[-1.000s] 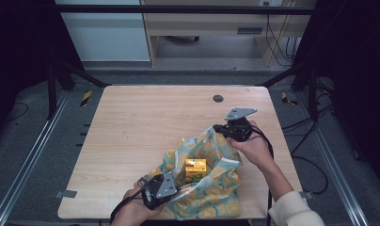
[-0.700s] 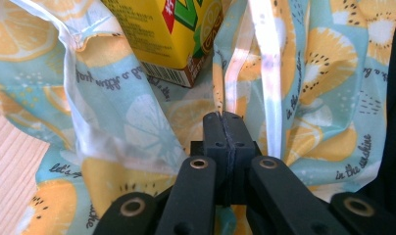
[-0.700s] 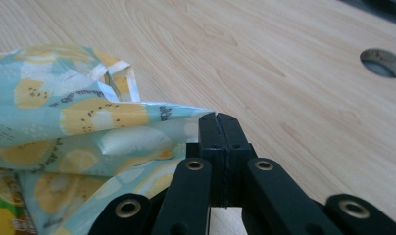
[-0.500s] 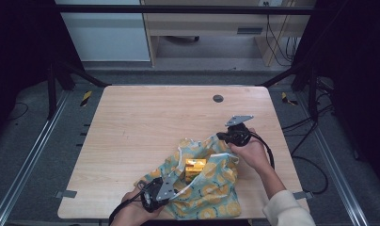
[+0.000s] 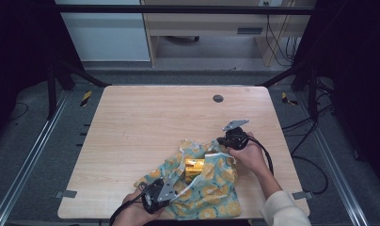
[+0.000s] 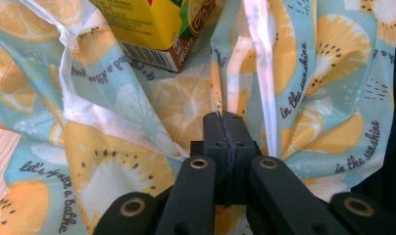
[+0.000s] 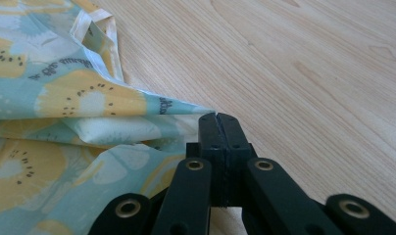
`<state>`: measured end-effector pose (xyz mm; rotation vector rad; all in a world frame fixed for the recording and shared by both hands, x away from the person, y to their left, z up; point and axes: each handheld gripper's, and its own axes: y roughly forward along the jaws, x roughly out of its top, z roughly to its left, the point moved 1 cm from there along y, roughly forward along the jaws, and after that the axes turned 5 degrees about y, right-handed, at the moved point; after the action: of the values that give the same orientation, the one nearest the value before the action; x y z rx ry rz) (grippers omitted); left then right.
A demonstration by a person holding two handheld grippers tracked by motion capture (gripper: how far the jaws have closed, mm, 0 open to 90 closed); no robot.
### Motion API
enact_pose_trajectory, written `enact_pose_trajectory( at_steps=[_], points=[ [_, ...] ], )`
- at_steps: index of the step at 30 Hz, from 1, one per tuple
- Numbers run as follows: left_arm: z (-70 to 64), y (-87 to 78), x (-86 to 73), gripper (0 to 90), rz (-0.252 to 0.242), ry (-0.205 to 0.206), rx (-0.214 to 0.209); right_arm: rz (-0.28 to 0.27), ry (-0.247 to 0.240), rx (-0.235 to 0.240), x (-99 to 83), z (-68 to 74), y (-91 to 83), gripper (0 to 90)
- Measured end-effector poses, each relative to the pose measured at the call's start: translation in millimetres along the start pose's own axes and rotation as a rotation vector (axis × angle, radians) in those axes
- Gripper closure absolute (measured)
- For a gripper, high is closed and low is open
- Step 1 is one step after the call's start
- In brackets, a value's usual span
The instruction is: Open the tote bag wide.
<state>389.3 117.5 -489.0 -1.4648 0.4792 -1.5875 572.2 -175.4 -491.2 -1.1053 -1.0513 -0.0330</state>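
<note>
One light wooden table [image 5: 146, 127] with rounded corners, and pretty much everything on it sits at the near right. There's a single light-blue fabric bag printed with orange citrus slices [image 5: 211, 188], crumpled and spread flat-ish near the front edge, and one yellow drink carton [image 5: 194, 168] sitting in the middle of it with cloth bunched up around its sides.

Two claws in play. The left claw [image 5: 165, 184] is at the near left corner of the bag, jaws pressed together with the fabric pinched between them; in the left gripper view the cloth fans out from the closed tips [image 6: 227, 117], and the carton [image 6: 152, 29] is just beyond, barcode end facing it. The right claw [image 5: 219, 142] is at the far right edge of the bag, jaws also together, biting a folded edge of the cloth [image 7: 152, 122], with a white loop handle [image 7: 95, 29] lying on bare wood further off.

Only other thing on the table is one small dark round plug [image 5: 218, 98] toward the far side, well apart from the bag. Nothing sits between the claws except bag and carton.
</note>
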Motion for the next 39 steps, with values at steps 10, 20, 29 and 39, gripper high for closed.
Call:
enact_pose_trajectory(
  at_steps=[10,20,29,39],
  points=[
    [-1.2,-0.5,-1.0,90.0,0.005,-0.001,-0.007,0.022,-0.003,-0.052,-0.9,-2.2,4.8,90.0],
    [-1.3,-1.2,-2.2,90.0,-0.002,-0.009,-0.009,0.034,-0.003,-0.063,-1.3,-2.6,5.6,89.7],
    [4.5,-16.6,2.1,56.5,-0.155,-0.086,0.087,-0.069,0.014,-0.086,11.2,-0.7,-25.1,53.2],
    [10.0,-43.0,11.6,52.9,-0.251,-0.119,0.160,-0.192,-0.020,-0.055,24.3,22.9,-89.5,38.9]
  ],
)
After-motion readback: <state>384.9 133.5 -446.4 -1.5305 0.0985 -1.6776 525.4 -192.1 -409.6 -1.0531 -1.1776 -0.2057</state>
